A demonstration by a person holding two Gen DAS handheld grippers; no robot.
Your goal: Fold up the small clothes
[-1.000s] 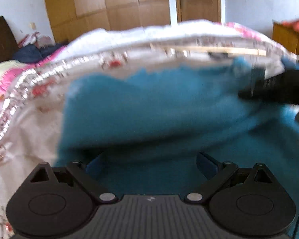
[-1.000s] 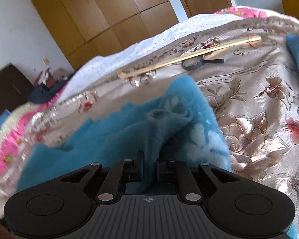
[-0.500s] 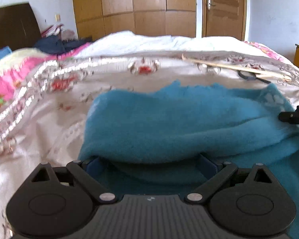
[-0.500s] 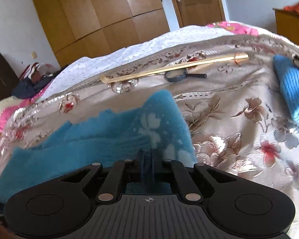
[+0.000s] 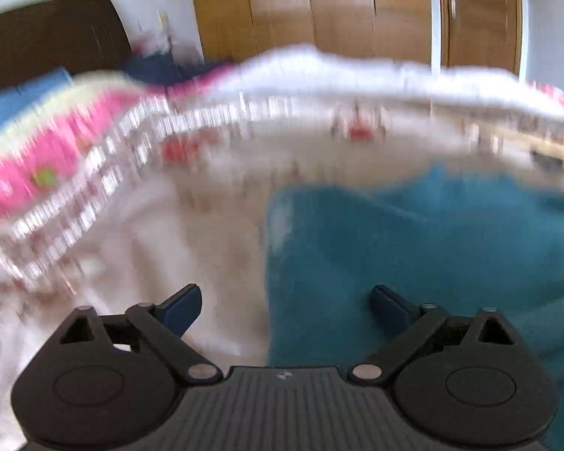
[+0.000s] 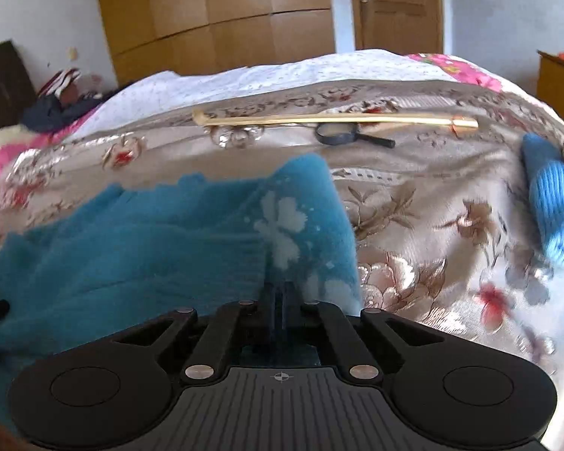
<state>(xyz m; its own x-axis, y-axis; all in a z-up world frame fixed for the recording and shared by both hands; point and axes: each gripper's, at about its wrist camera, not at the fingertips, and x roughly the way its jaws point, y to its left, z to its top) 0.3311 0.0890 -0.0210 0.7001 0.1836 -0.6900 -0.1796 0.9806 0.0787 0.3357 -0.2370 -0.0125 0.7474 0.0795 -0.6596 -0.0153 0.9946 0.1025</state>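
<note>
Floral bedspread (image 6: 425,233) — right gripper (image 6: 281,293) level, jaws clenched on teal garment (image 6: 150,248); left gripper (image 5: 282,300) spread wide.

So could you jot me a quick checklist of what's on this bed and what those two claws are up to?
Surface: floral bedspread over a bed.
Job's things: teal fleece garment with a pale flower print, lying partly folded.
Clutter: long golden stick, magnifying glass, light blue knit item at the right edge.
Claws: left claw open, empty, straddling the garment's left edge; the view is motion-blurred. Right claw shut on the garment's near edge.
Cables: nothing seen.
Surroundings: wooden wardrobe, wooden door, dark clothes pile at far left.
</note>
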